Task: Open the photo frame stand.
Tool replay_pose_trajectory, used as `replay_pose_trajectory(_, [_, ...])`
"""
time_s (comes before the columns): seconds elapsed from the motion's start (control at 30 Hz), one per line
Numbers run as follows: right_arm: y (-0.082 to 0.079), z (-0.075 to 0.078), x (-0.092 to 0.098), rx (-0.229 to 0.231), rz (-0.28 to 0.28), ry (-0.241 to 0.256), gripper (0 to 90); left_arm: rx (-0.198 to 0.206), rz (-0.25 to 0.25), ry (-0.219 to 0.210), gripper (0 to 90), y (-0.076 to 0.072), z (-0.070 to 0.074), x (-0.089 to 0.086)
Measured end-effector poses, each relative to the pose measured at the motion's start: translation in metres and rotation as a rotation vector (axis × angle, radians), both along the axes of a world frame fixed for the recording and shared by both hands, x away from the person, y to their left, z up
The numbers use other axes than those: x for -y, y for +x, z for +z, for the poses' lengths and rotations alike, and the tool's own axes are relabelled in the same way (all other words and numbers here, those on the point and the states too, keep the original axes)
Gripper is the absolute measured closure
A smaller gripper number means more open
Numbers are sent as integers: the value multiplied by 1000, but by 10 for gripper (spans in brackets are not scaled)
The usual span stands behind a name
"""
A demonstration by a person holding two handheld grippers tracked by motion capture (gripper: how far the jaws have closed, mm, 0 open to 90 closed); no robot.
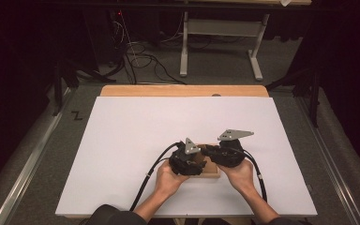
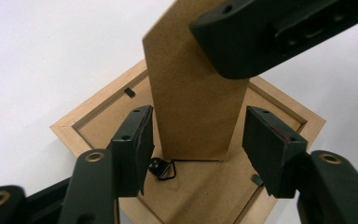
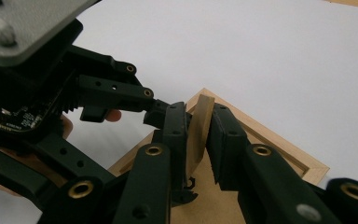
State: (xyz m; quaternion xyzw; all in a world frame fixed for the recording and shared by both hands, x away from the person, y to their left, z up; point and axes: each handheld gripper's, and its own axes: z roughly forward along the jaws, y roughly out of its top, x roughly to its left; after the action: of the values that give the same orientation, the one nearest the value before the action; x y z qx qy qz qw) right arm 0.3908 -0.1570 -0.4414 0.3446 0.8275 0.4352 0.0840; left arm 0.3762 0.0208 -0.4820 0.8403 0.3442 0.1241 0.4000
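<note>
Now the right gripper (image 3: pixel 199 135) clamps the raised stand flap (image 2: pixel 193 88) of the face-down picture frame (image 2: pixel 81 123); the left gripper (image 2: pixel 196 144) apparently straddles it unclenched.

Around your work: a white table sheet, a wood edge, and a cluttered floor beyond.

You've got the white sheet (image 1: pixel 136 140) covering almost the whole table, with a strip of bare wooden tabletop (image 1: pixel 183 90) showing along the far edge and a small dark spot (image 1: pixel 216 95) sitting on that strip right of its middle. Past the far edge, grey carpet (image 1: pixel 225 65) runs back into the dark, black cables (image 1: pixel 143 61) looping across it at far left, the white legs of another table (image 1: pixel 222 40) standing behind. Off the table's left edge, a black Z-shaped mark (image 1: pixel 77 116) lies on the carpet, beside a metal rail (image 1: pixel 33 154).
</note>
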Motion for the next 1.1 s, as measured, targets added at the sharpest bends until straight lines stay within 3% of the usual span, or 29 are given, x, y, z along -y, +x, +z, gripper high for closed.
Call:
replay_pose_trajectory(0.37, [0, 0, 0, 3, -2, -3, 782, 10, 8, 1, 524, 1, 0, -1])
replay_pose_trajectory(1.0, [-2, 1, 1, 10, 2, -13, 695, 7, 1, -13, 533, 2, -1, -2])
replay_pose_trajectory(1.1, [-3, 2, 2, 33, 4, -28, 671, 6, 1, -13, 534, 2, 0, -2])
